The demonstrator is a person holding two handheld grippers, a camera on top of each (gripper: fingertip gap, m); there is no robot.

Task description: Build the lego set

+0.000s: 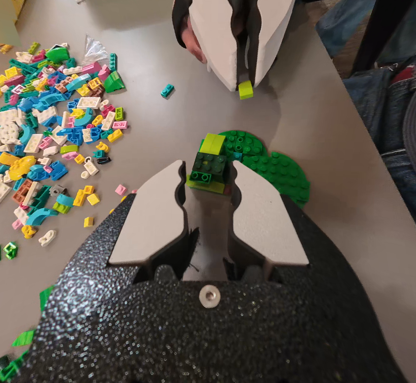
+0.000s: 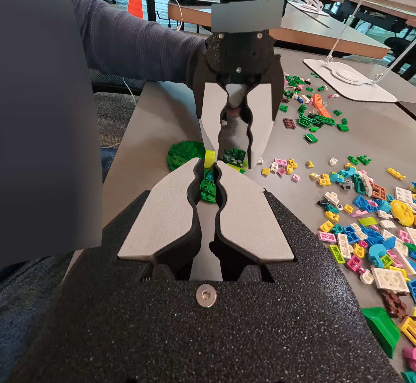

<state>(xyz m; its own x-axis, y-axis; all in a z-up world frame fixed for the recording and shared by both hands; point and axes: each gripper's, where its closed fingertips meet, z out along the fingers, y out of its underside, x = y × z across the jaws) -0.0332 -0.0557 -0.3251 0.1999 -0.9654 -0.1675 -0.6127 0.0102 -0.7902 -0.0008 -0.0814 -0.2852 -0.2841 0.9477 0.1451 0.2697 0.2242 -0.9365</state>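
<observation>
The flat grey table (image 1: 225, 111) is the biggest thing here, and a big heap of loose plastic bricks in many colours (image 1: 49, 124) lies spread over one side of it. Near the table edge sit round bright green plates with studs (image 1: 281, 174), joined side by side. On them stands a small build of dark green and lime bricks (image 1: 208, 165). The left gripper with pale flat fingers on a black speckled body (image 1: 208, 166) reaches around that small build. Its fingers stand apart, one on each side; I cannot tell if they touch it. The right gripper, the same kind of tool (image 1: 245, 84), hangs above the table a little way off. Its fingers are pinched close on a small lime green brick with a smooth sloped top (image 1: 245, 90). A tiny teal brick (image 1: 167, 90) lies alone nearby. I think the step now is adding this lime piece to the build. Next, the right gripper should bring the piece over the build, line it up with the studs and push down, while the left one keeps the build from sliding.
</observation>
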